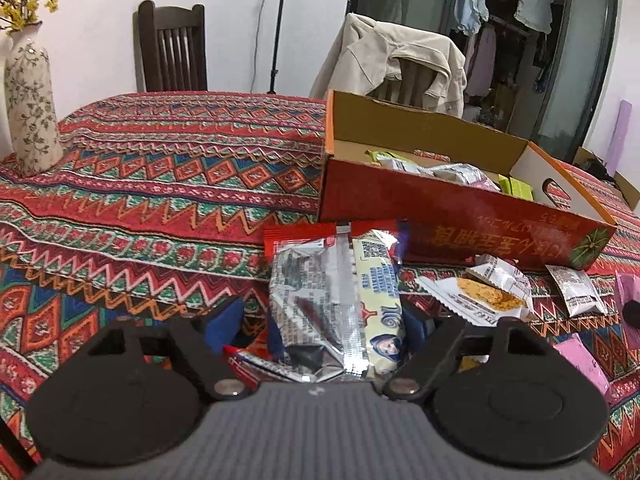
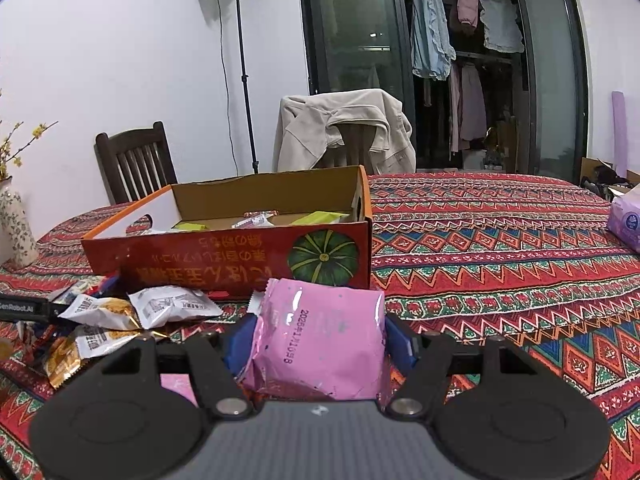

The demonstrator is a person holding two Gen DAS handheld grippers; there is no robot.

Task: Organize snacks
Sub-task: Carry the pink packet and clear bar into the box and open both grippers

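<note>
In the left wrist view my left gripper (image 1: 320, 320) is open around two snack packets, a silver and red one (image 1: 312, 300) and a cream one (image 1: 380, 292). A gap shows between the left blue pad (image 1: 226, 322) and the silver packet. In the right wrist view my right gripper (image 2: 320, 336) is shut on a pink snack packet (image 2: 320, 340), with both blue pads against its sides. An open red cardboard box (image 1: 440, 220) (image 2: 240, 256) with a pumpkin picture stands just beyond both grippers and holds several packets. Loose white and orange snack packets (image 1: 492, 292) (image 2: 120, 312) lie before the box.
The table wears a red patterned cloth (image 1: 160, 168) (image 2: 500, 248). A flowered vase (image 1: 30, 108) stands at the far left edge and a purple tissue pack (image 2: 626, 224) at the far right. Two chairs (image 1: 172, 48) (image 2: 348, 136), one draped with a beige jacket, stand behind the table.
</note>
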